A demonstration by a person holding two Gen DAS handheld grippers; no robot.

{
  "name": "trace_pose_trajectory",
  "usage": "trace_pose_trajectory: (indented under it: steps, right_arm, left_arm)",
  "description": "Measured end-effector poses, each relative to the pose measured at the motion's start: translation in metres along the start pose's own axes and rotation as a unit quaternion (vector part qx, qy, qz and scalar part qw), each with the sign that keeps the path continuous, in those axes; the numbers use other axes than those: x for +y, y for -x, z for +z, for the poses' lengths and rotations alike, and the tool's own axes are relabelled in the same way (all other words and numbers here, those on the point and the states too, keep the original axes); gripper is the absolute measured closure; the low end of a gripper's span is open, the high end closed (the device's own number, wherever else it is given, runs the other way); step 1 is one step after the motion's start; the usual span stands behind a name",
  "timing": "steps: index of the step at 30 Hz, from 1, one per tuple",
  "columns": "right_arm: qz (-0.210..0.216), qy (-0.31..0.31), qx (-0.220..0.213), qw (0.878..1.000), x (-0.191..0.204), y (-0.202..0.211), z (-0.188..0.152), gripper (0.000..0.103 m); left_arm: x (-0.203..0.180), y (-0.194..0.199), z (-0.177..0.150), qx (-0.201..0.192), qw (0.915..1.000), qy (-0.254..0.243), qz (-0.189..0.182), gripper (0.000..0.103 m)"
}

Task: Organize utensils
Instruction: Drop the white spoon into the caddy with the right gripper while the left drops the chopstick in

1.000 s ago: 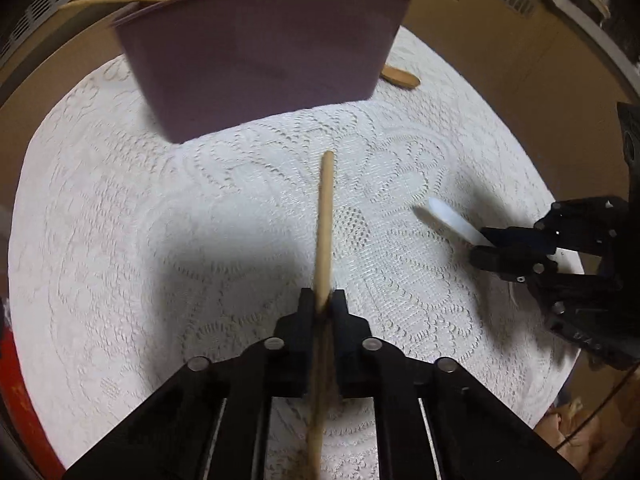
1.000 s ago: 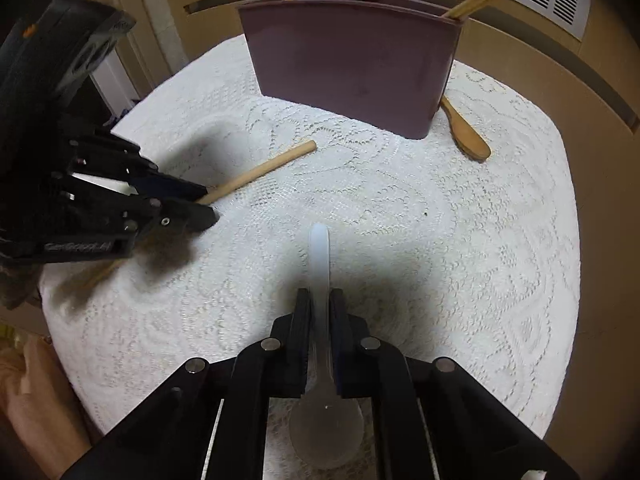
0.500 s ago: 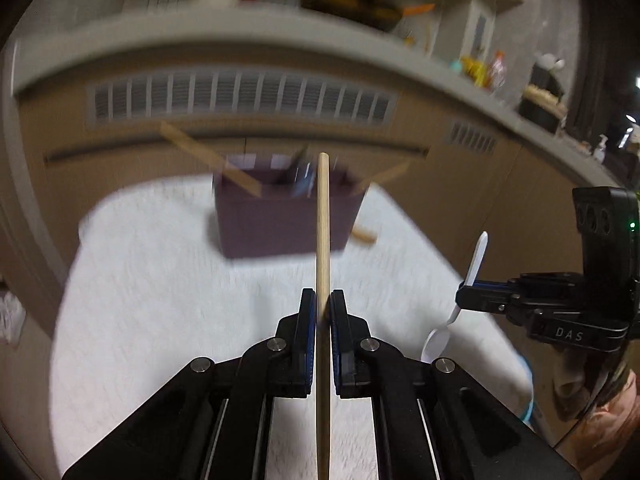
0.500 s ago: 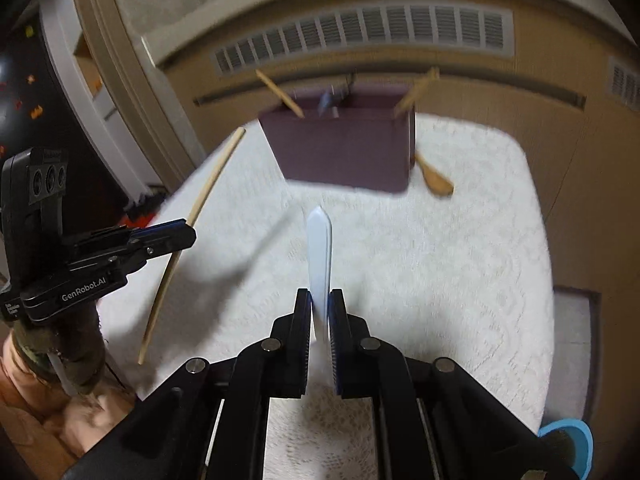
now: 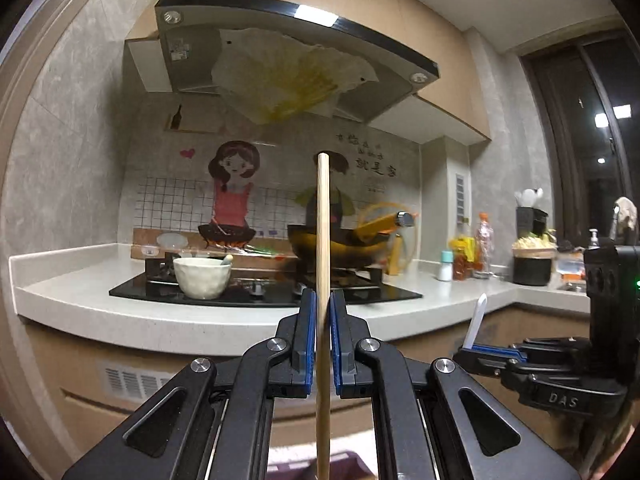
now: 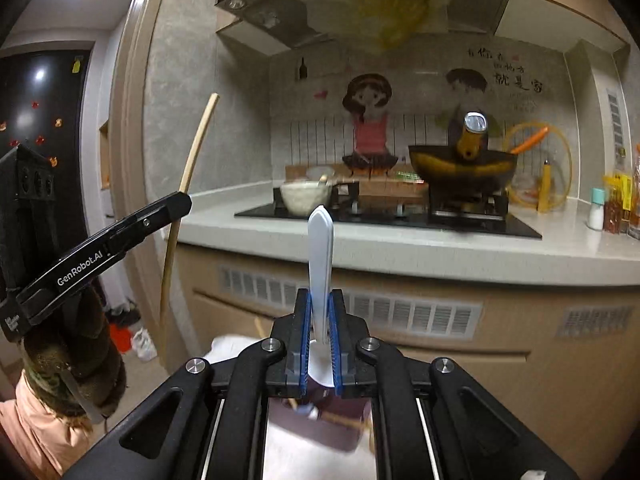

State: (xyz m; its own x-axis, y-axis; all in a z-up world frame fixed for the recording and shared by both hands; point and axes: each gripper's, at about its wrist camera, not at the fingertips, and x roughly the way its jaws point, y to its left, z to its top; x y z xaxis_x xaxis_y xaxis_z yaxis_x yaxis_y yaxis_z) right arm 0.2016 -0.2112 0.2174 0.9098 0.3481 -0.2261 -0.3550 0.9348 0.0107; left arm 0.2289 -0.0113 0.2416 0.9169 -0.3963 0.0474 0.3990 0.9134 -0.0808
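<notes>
Between the blue pads of the left gripper (image 5: 323, 344) a long wooden stick (image 5: 323, 240) is clamped upright, its shaft running above and below the jaws. The right gripper (image 6: 320, 344) is likewise closed on a white plastic spoon (image 6: 320, 248), handle tip up and bowl hanging just under the pads (a mid-handle pinch, judged to keep each utensil vertical for lowering end-first). Below both grippers, only partly seen, the purple utensil holder (image 6: 320, 424) is noted on the white lace cloth (image 6: 292, 460), with other utensils already in it. Both items are therefore held raised above the holder, not yet inserted. Farther off, a countertop (image 5: 120, 312), white bowl (image 5: 202, 278) and wok (image 5: 340, 246) are recorded.
</notes>
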Motion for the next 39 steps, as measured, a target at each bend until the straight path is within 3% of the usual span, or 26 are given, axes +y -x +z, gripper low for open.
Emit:
trace_pose_trajectory:
  steps: [4, 8, 16, 26, 33, 35, 37, 39]
  right_arm:
    - [-0.008, -0.013, 0.015, 1.0, -0.014, -0.04, -0.007, 0.094]
    - [-0.021, -0.018, 0.046, 0.999, -0.023, -0.077, -0.037, 0.094]
    - [-0.013, -0.036, 0.122, 0.992, -0.033, -0.146, -0.097, 0.094]
    - [-0.005, -0.054, 0.178, 0.983, -0.033, -0.18, -0.149, 0.094]
    - [0.004, -0.064, 0.213, 0.975, -0.032, -0.19, -0.172, 0.093]
    - [-0.004, -0.063, 0.214, 0.975, -0.029, -0.188, -0.175, 0.088]
    - [-0.015, -0.067, 0.207, 0.976, -0.03, -0.182, -0.176, 0.075]
    - [-0.03, -0.075, 0.194, 0.978, -0.031, -0.167, -0.175, 0.064]
  left_arm:
    - [0.021, -0.042, -0.03, 0.008, 0.9998, 0.009, 0.019, 0.096]
    - [0.037, -0.077, -0.075, 0.028, 0.999, 0.021, 0.029, 0.096]
    - [0.071, -0.131, -0.179, 0.107, 0.9902, 0.081, 0.04, 0.096]
    - [0.069, -0.118, -0.229, 0.153, 0.9842, 0.064, 0.062, 0.096]
    - [0.067, -0.083, -0.237, 0.21, 0.9714, 0.091, 0.062, 0.093]
    - [0.06, -0.072, -0.239, 0.234, 0.9663, 0.082, 0.07, 0.087]
    - [0.057, -0.06, -0.244, 0.254, 0.9605, 0.079, 0.081, 0.068]
    - [0.054, -0.048, -0.248, 0.271, 0.9548, 0.079, 0.093, 0.057]
